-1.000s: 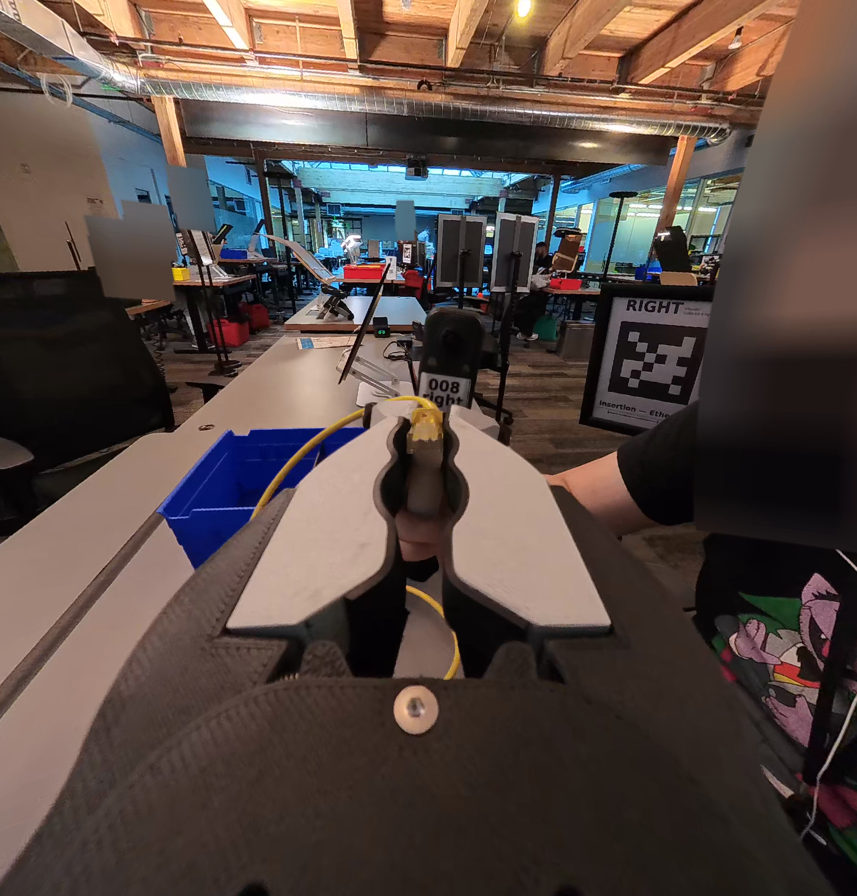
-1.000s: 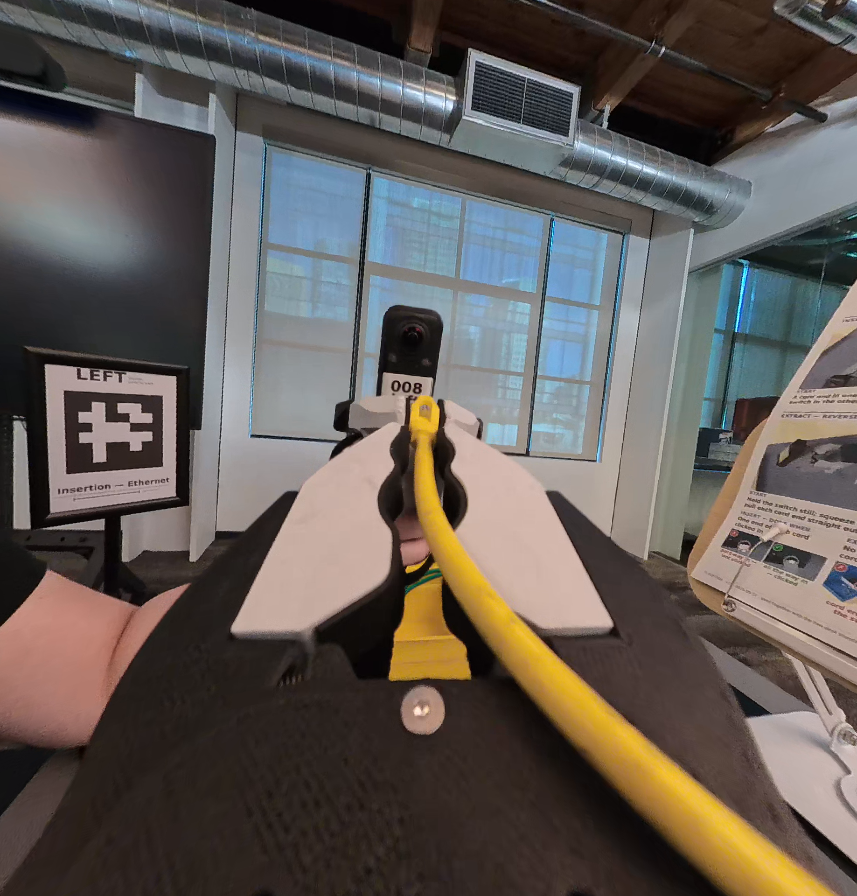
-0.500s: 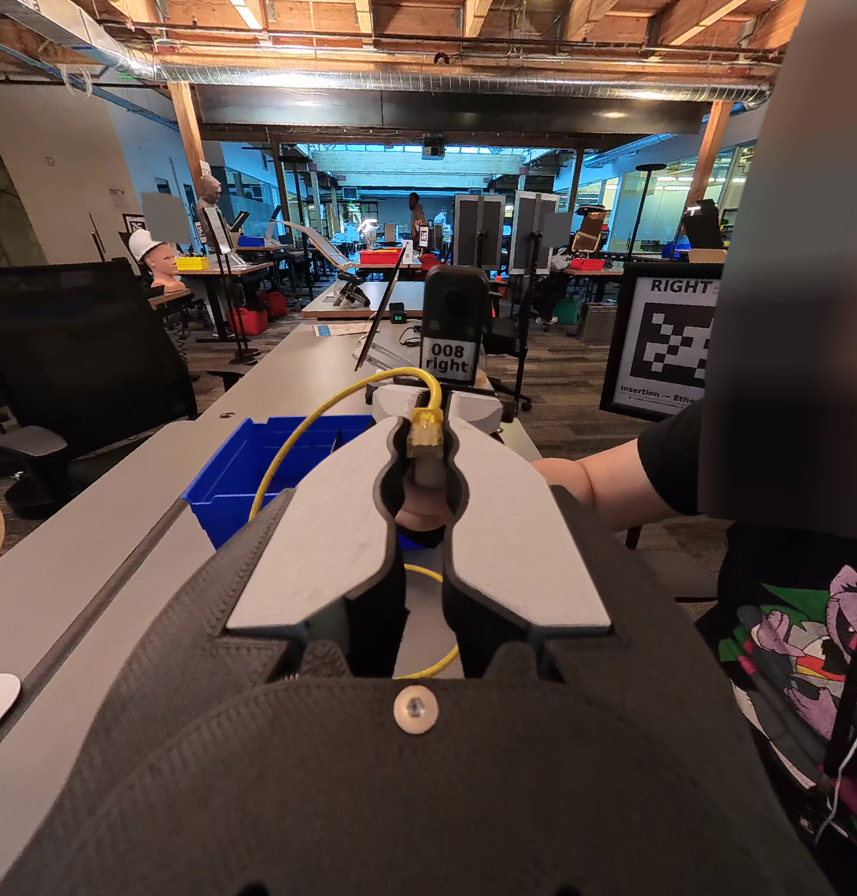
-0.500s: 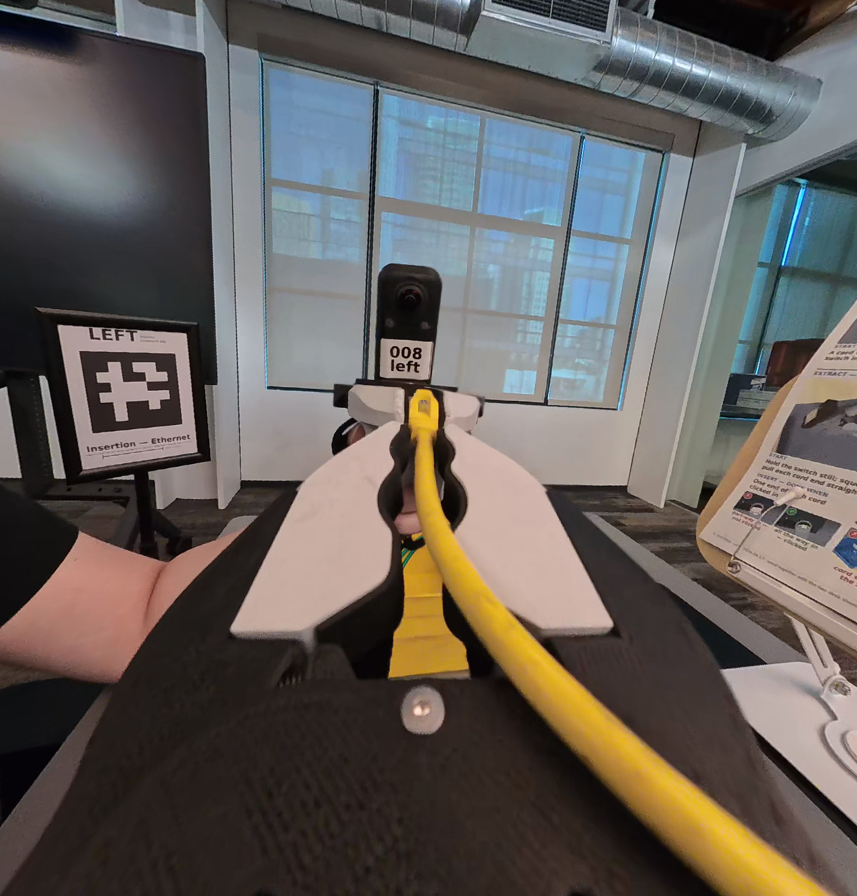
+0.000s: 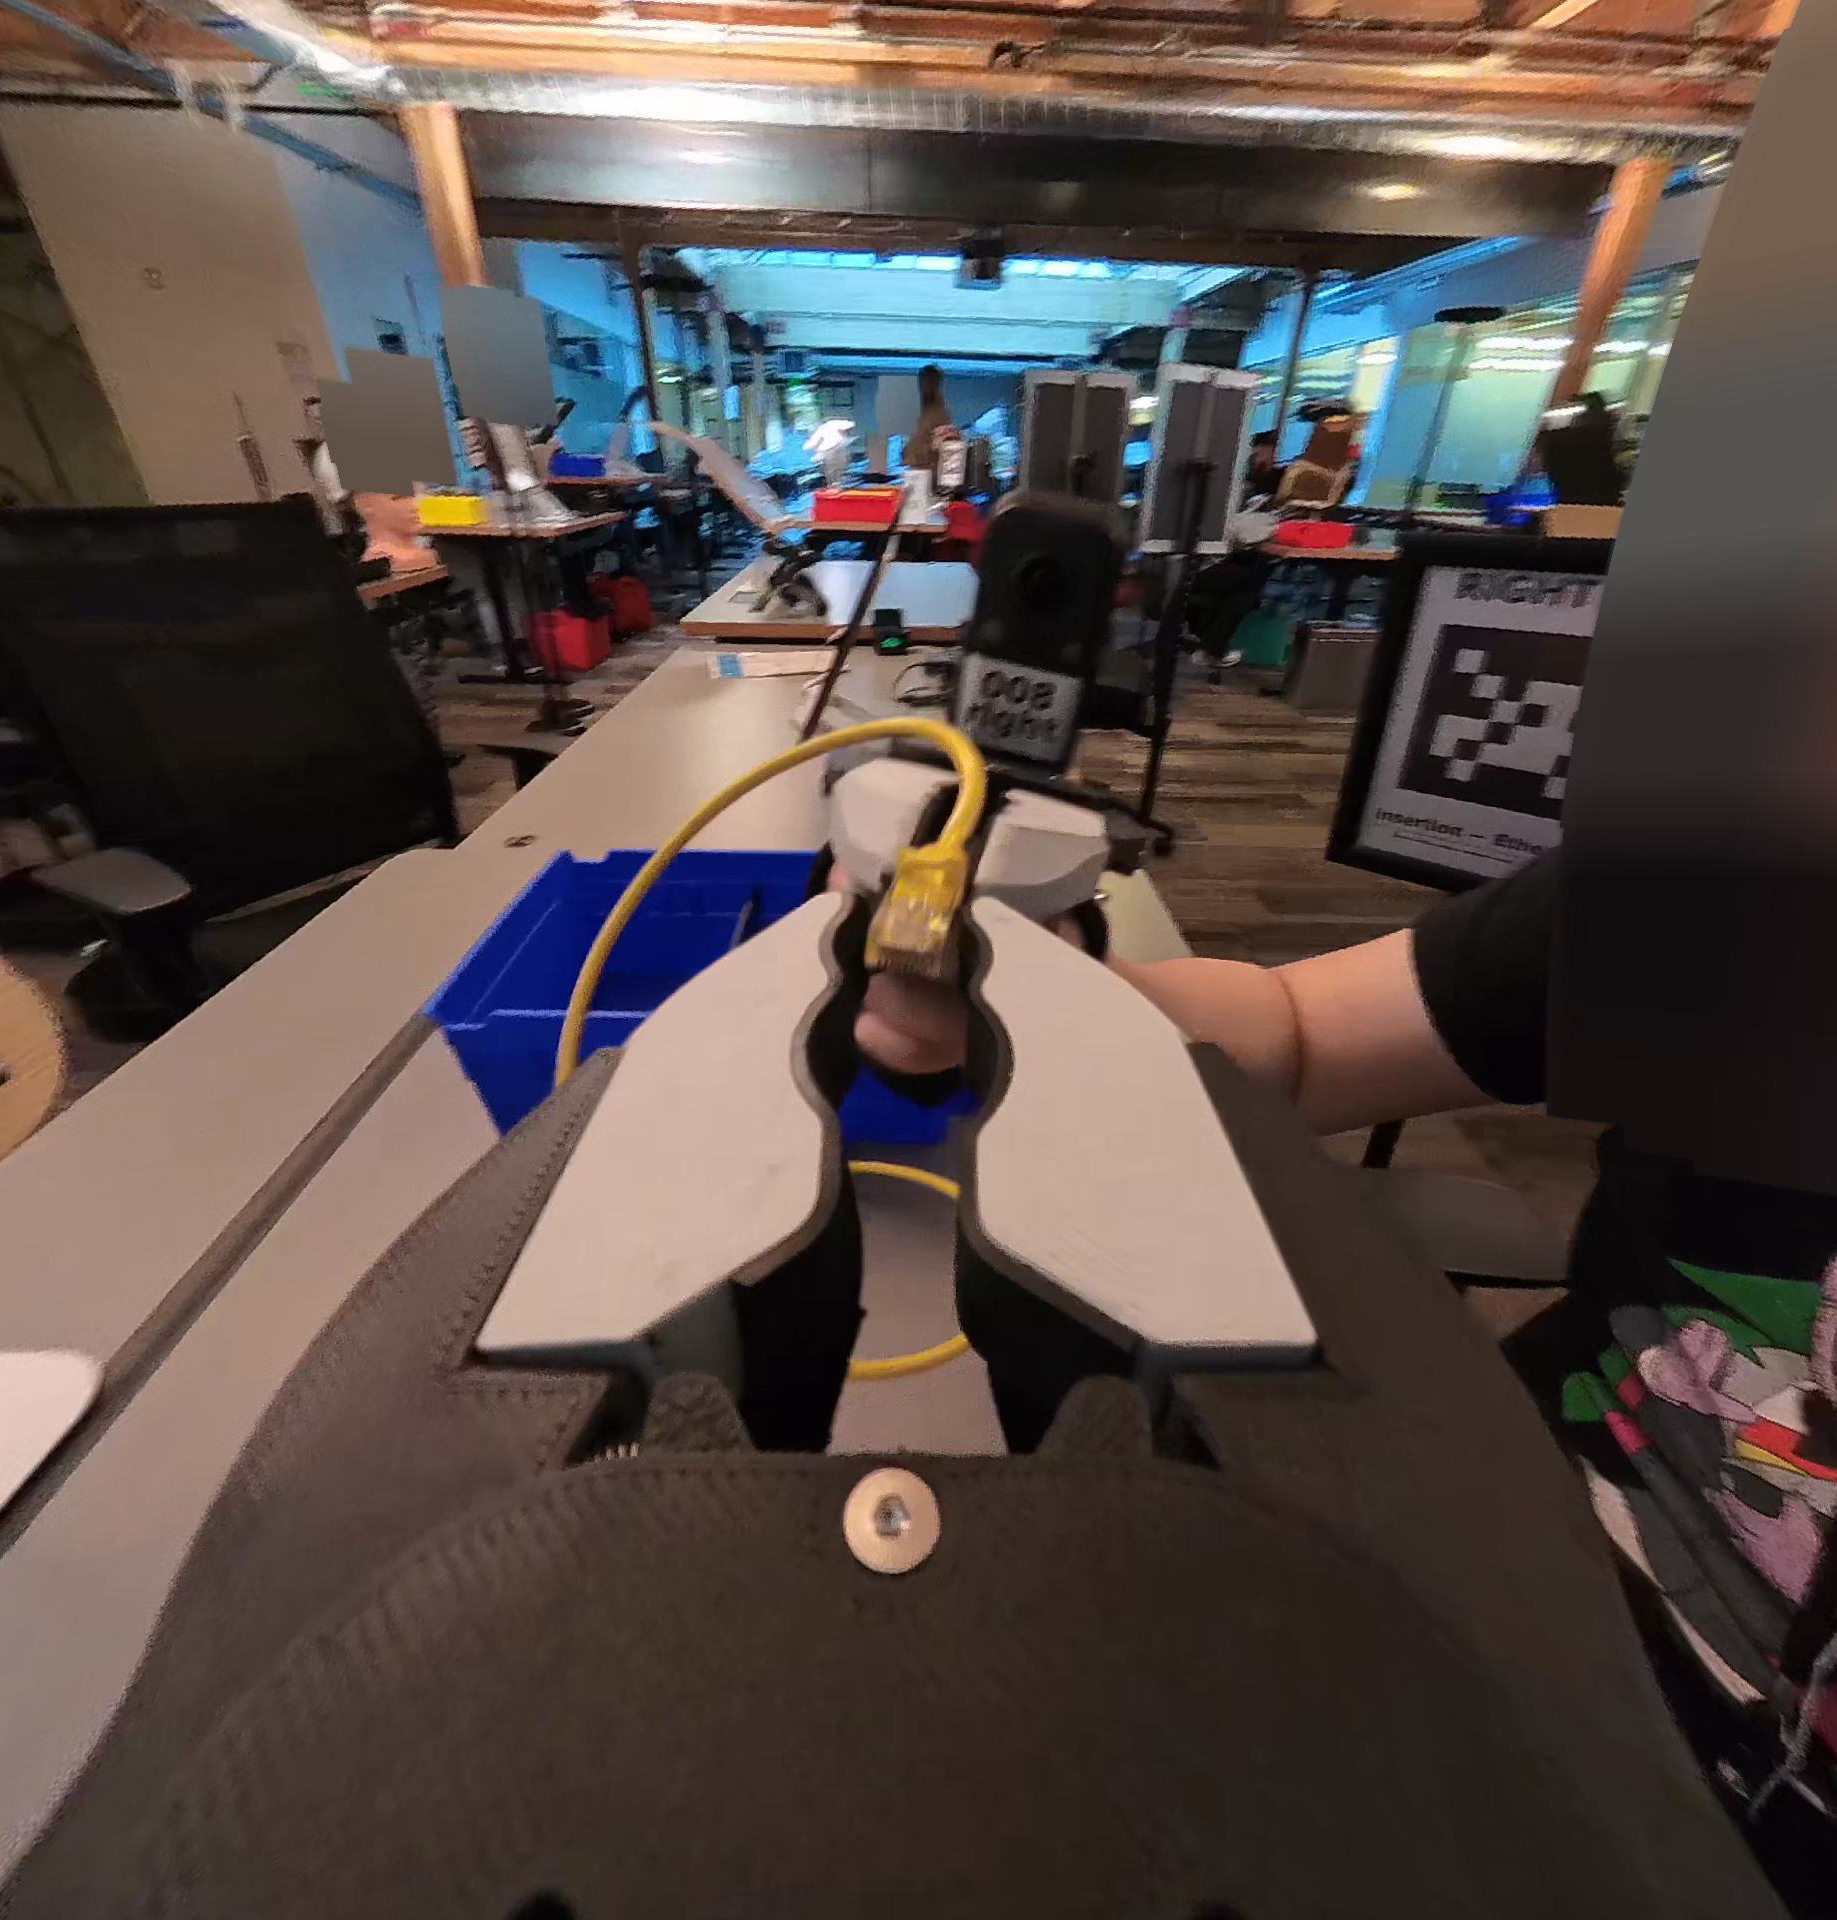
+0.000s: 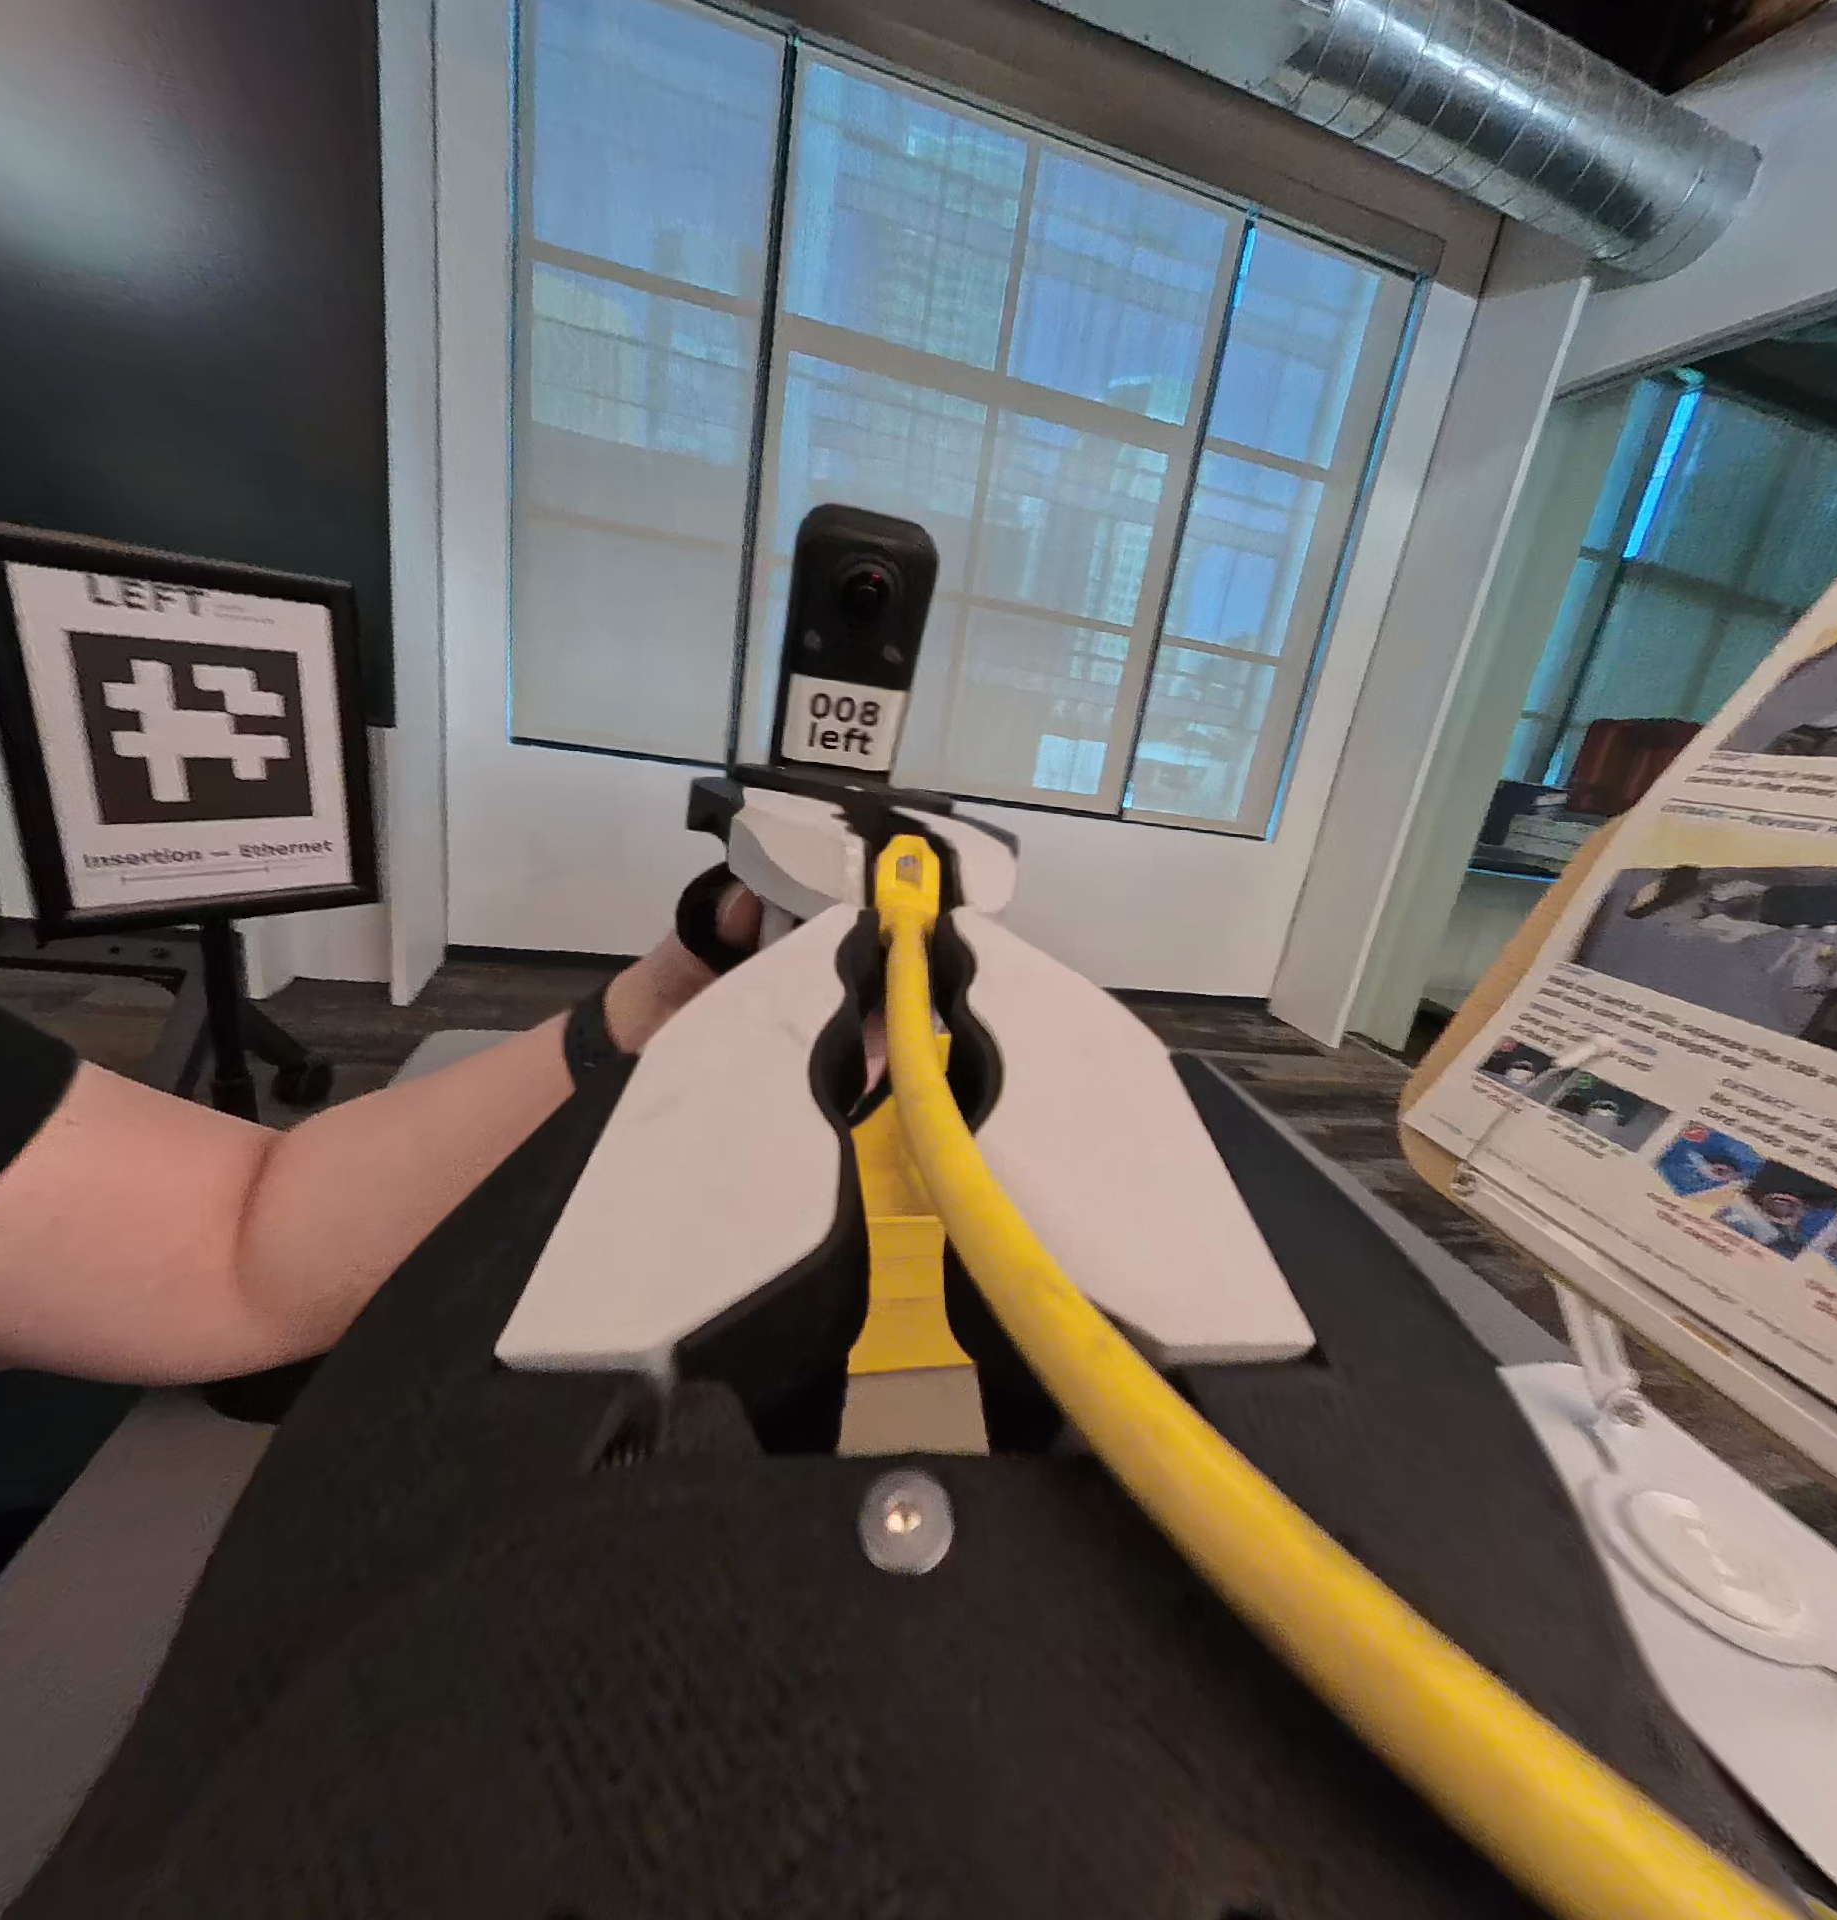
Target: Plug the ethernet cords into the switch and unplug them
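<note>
The right gripper (image 6: 909, 914) fingers clamp the yellow ethernet cord (image 6: 1049, 1299) behind its plug. The left gripper (image 5: 909, 935) fingers stand slightly apart around the plug (image 5: 914, 914), above the grey table (image 5: 218, 1091). No switch shows; a tilted plug could slip.

Each wrist camera looks forward along its own fingers, close behind them. The two face each other: both views share the yellow ethernet cord (image 5: 929, 914) held between the tips.
</note>
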A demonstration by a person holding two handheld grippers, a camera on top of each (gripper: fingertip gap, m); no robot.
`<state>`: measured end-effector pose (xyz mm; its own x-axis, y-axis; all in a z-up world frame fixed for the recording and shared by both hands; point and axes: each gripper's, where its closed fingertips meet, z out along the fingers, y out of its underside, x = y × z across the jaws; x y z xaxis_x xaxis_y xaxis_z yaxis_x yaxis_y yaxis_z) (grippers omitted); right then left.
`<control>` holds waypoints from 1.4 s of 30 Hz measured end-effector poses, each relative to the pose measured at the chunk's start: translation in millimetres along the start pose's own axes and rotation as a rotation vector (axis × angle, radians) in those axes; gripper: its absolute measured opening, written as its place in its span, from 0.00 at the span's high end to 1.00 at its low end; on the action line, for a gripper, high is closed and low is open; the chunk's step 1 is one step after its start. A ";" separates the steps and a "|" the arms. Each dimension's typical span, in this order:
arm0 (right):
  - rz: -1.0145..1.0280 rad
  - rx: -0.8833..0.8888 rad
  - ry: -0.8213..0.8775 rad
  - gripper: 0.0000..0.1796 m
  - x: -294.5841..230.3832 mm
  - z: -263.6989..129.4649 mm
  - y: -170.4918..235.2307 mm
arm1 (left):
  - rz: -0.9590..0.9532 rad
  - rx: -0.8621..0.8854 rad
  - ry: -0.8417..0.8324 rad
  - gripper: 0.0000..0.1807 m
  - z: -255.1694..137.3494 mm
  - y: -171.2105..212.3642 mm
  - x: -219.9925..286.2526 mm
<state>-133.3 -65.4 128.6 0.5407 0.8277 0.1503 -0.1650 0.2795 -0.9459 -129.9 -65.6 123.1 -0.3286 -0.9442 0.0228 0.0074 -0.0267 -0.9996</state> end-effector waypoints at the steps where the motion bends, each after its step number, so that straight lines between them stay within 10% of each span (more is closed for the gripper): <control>1: -0.022 0.000 0.021 0.94 3.6 -2.7 -2.5 | 0.008 -0.015 -0.072 0.87 -1.1 2.1 -9.9; 10: -0.187 0.060 0.196 0.94 33.5 -53.5 -65.0 | -0.005 -0.515 -0.562 0.58 -0.7 98.0 -86.6; 20: -0.286 0.077 0.192 0.94 13.6 -67.9 -99.5 | -0.235 -0.945 -0.664 0.59 -1.0 241.9 -127.1; 42: -0.254 0.120 0.178 0.94 16.5 -80.9 -113.5 | -0.327 -1.053 -0.617 0.66 -13.5 281.0 -121.9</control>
<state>-38.9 -122.8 215.1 0.7108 0.6294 0.3142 -0.0966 0.5298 -0.8426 -100.5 46.5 -160.8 0.3233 -0.9462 -0.0097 -0.8379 -0.2815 -0.4677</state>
